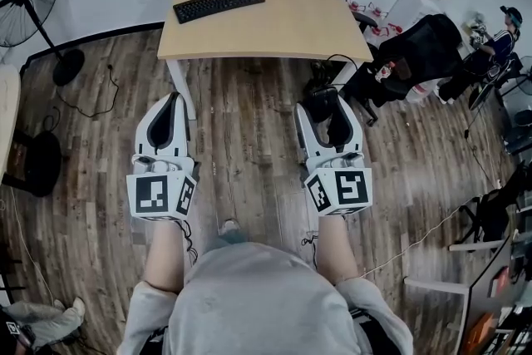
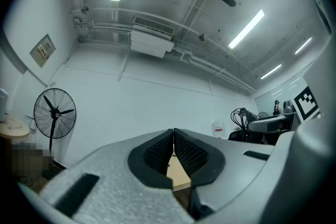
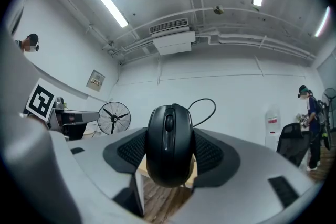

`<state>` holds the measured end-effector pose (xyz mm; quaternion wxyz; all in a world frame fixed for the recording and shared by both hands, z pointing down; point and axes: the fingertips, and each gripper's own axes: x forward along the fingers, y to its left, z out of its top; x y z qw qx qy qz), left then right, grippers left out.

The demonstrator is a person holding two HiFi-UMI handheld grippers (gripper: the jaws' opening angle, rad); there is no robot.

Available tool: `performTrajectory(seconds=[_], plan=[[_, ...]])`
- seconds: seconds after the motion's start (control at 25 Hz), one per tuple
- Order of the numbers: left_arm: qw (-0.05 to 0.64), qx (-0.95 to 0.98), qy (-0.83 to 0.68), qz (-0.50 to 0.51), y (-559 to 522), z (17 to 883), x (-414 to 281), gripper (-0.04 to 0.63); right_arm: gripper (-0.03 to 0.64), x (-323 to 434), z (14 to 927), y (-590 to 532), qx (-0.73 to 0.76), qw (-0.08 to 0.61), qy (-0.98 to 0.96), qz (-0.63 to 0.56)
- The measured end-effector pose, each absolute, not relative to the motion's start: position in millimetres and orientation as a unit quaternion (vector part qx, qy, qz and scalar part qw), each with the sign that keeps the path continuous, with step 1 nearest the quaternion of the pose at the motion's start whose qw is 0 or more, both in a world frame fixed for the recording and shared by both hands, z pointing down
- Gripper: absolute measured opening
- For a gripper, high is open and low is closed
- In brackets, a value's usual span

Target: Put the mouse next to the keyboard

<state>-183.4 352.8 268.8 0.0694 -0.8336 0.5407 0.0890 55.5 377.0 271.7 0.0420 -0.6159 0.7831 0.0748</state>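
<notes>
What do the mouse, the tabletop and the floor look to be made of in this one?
Mouse: black plastic, a smooth shell with a soft sheen along its top.
Tabletop: pale wood or wood-look laminate, matte and evenly tan; which of the two isn't clear.
Floor: brown-grey planks with visible seams and grain, either real wood or printed vinyl.

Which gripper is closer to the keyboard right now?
Left. The left gripper, shut and empty, is over the floor, short of the table's keyboard end; the right gripper, holding the mouse, is toward the table's other end.
</notes>
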Motion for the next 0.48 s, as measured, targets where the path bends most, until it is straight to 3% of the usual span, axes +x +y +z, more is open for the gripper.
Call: performTrajectory(seconds=[0.48], plan=[[0.077,-0.841,0.528,0.091,314.2,266.6,-194.8,0.011,0.261,56.8,271.2,344.5,-0.637,0.067,0.766,0.059]])
